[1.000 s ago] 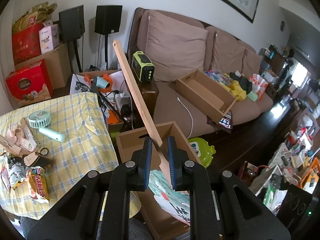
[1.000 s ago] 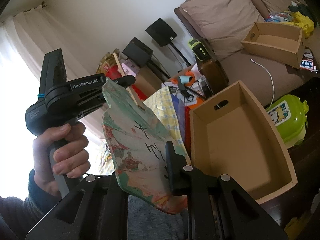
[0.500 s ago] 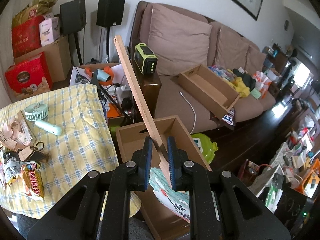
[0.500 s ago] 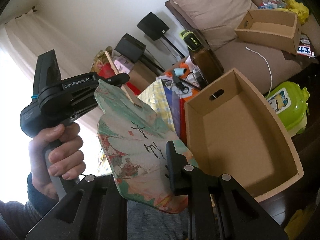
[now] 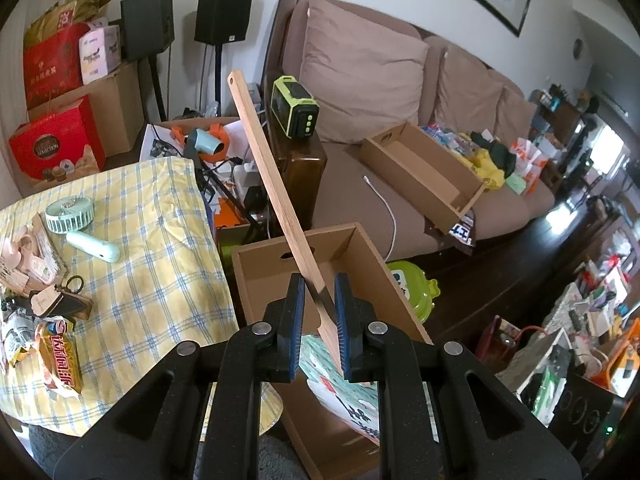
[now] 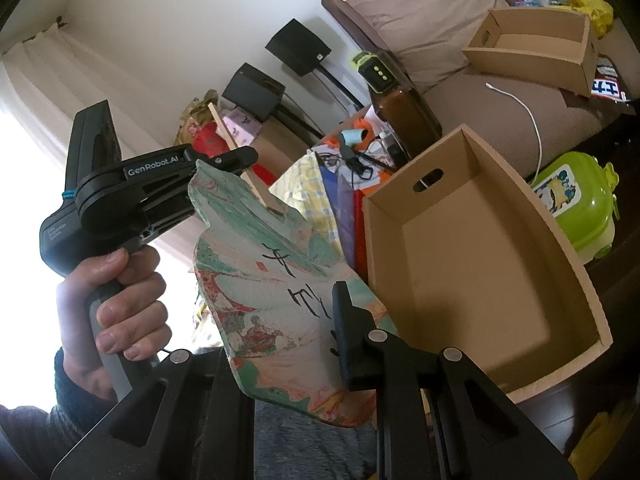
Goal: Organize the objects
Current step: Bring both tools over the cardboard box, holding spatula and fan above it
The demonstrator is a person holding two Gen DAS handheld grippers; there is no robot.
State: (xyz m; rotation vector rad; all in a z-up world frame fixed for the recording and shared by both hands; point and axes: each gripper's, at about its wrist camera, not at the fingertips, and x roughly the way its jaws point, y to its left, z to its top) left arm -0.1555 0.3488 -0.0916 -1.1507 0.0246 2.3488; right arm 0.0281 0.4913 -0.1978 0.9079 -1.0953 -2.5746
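A hand fan is held over an open, empty cardboard box (image 5: 260, 276) (image 6: 480, 260). My left gripper (image 5: 319, 284) (image 6: 244, 158) is shut on the fan's bamboo handle (image 5: 272, 184), which sticks up and away to the left. The painted fan face (image 6: 272, 272) (image 5: 340, 380), green and red with black characters, hangs below it. My right gripper (image 6: 318, 308) is shut on the lower edge of the fan face. Its left finger is hidden behind the fan. A hand (image 6: 116, 300) grips the left gripper's grip.
Left of the box stands a table with a yellow checked cloth (image 5: 160, 264), bearing a mint handheld fan (image 5: 72, 216), snacks and scissors. A green lunch box (image 6: 572, 204) lies on the dark floor to the right. A second cardboard box (image 5: 420, 172) sits on the brown sofa.
Both grippers have sunk a little toward the box with the fan between them. The box looks slightly larger in both views. Both grips are unchanged.
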